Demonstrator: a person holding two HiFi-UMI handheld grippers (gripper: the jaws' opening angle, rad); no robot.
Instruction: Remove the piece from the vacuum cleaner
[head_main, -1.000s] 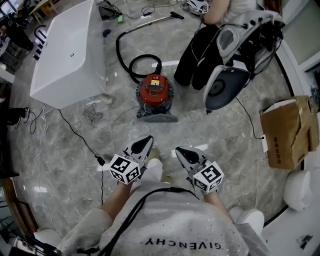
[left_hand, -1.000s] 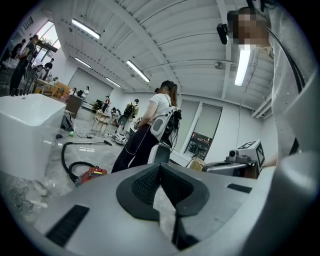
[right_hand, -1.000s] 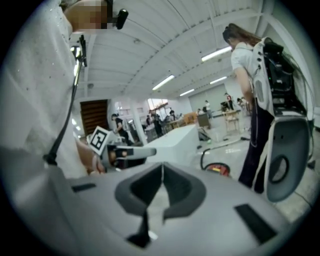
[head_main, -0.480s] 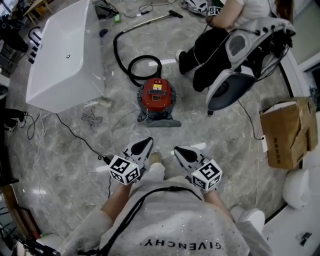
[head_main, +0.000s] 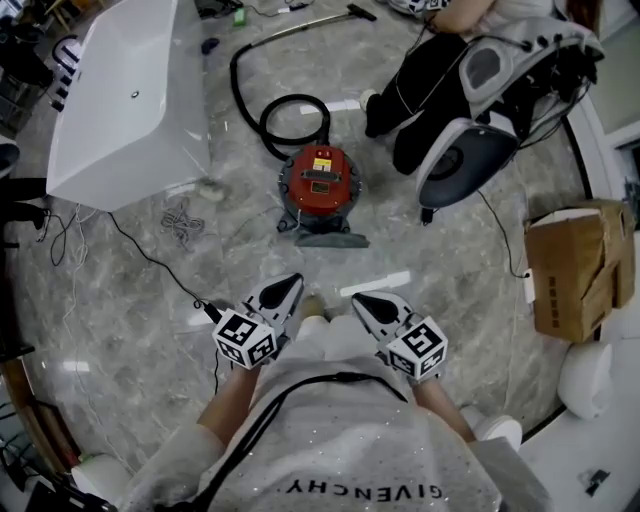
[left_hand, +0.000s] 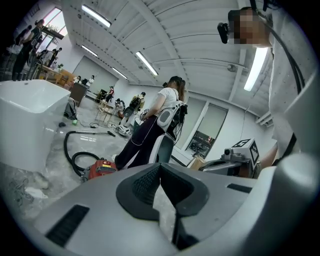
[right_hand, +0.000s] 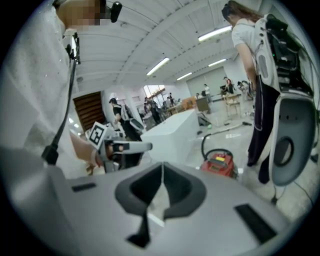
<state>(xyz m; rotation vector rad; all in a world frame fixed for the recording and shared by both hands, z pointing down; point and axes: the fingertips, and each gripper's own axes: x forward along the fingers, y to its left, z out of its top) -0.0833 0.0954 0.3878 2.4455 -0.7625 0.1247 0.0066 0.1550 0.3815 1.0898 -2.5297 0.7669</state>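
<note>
A red canister vacuum cleaner (head_main: 318, 192) sits on the marble floor ahead of me, with a black hose (head_main: 262, 112) looping off its top to a metal wand (head_main: 305, 24). It also shows small in the left gripper view as the vacuum cleaner (left_hand: 101, 168) and in the right gripper view as the vacuum cleaner (right_hand: 219, 164). My left gripper (head_main: 293, 283) and right gripper (head_main: 359, 299) are held side by side close to my body, well short of the vacuum. Both are shut with nothing between the jaws.
A white bathtub (head_main: 125, 100) stands to the left. A person (head_main: 420, 80) wearing a backpack rig (head_main: 495, 100) stands right of the vacuum. A cardboard box (head_main: 575, 265) lies at the right. Cables (head_main: 160, 265) trail across the floor on the left.
The view has shifted forward: the vacuum cleaner lies a little lower in the picture and nearer. The person on the right has moved. Both grippers stay shut and together.
</note>
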